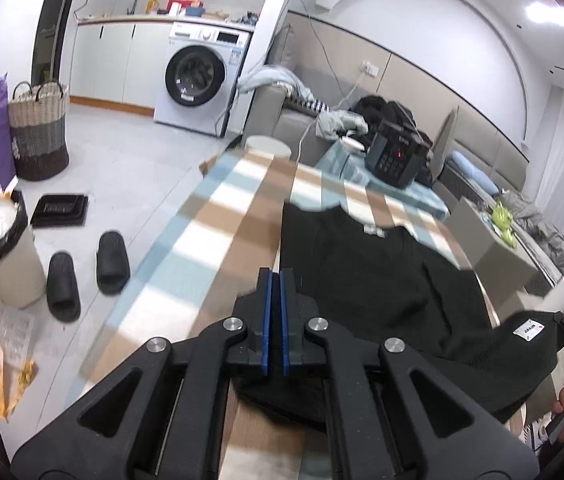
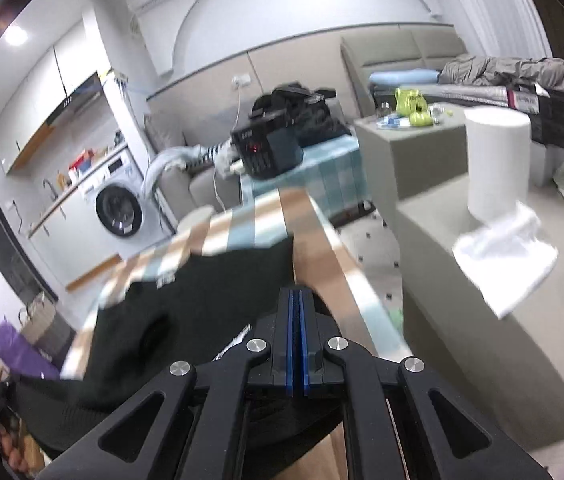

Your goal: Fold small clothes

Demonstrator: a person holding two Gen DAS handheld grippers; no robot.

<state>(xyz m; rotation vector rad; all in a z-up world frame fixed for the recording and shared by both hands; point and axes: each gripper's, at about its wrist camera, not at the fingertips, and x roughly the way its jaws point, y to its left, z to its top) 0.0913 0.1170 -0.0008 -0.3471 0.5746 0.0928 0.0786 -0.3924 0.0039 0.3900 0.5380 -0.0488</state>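
Both grippers, left (image 1: 276,280) and right (image 2: 297,300), are clamping the black shirt's (image 1: 362,272) hem, lifting it off the table (image 1: 218,216) for folding toward the collar.

**Cloth, plastic and metal**

I see a matt black knit top (image 1: 366,280) on a smooth checked tablecloth (image 1: 218,216). My left gripper (image 1: 276,276) is matt black plastic, with blue rubbery pads (image 1: 268,320) and shiny metal bolts (image 1: 233,324).
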